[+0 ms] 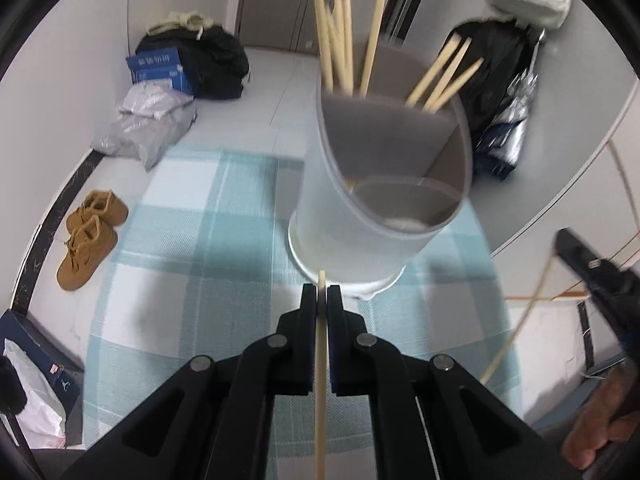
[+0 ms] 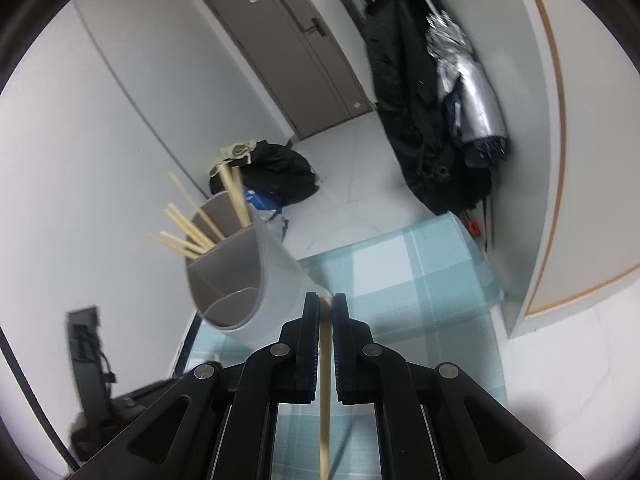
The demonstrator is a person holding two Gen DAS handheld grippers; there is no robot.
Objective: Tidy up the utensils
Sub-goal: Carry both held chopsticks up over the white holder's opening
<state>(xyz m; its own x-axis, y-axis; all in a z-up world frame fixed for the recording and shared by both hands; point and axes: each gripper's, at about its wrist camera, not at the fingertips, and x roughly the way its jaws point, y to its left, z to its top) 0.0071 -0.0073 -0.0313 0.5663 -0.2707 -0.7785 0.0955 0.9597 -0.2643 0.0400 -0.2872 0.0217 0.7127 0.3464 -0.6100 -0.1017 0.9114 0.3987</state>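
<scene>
Home entryway, closed door [image 2: 288, 52], hanging coat [image 2: 404, 112], shoes [image 1: 90, 236] on floor

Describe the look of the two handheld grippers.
Both the left gripper and right gripper are matte black plastic, with angular linkage arms joined by round silver pivot pins. Their two flat fingers carry blue pads on the inner faces.

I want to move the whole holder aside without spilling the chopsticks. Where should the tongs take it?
Probably the bare front rim of the utensil holder, coming from above, one finger inside the low empty front compartment and one outside. The chopsticks stand in the rear compartments, so the front wall is clear. Both tongs currently hold a chopstick.
</scene>
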